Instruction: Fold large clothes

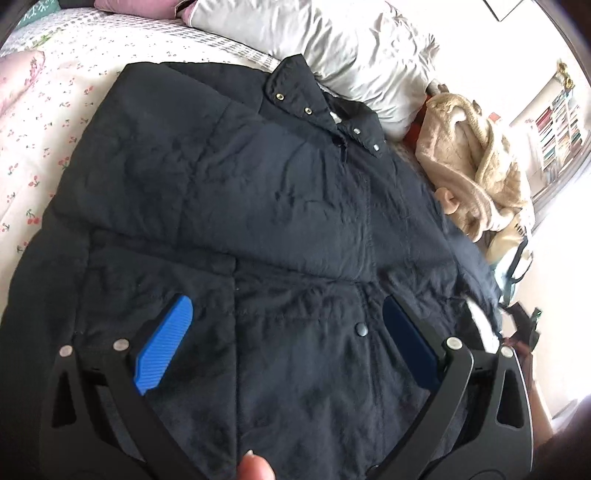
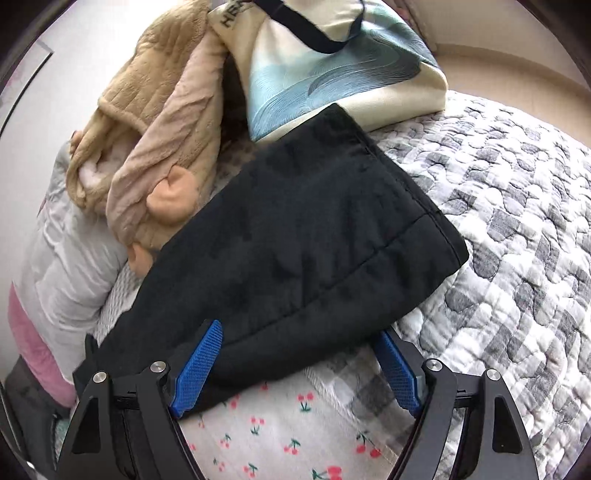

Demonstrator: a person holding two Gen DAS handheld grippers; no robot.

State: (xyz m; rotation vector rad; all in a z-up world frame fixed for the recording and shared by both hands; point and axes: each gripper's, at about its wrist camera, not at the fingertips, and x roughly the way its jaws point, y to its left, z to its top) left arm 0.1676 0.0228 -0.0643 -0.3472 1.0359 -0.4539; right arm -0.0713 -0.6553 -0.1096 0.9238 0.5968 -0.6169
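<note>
Ahead of the left tongs, at the far end of the bed, lies a crumpled white pillow (image 1: pixel 332 48), with a pink pillow (image 1: pixel 133 5) to its left. A cherry-print sheet (image 1: pixel 48 122) spreads out to the left. To the right lies a heap of tan fleece (image 1: pixel 476 162), and beyond it, against the wall, a bookshelf (image 1: pixel 557 129).

Ahead of the right tongs, the tan fleece (image 2: pixel 155 122) lies at upper left, touching a tote bag (image 2: pixel 332 62) with a blue wave print. A grey-and-white checked quilt (image 2: pixel 517 229) covers the bed to the right, and the cherry-print sheet (image 2: pixel 288 428) lies between the tongs.
</note>
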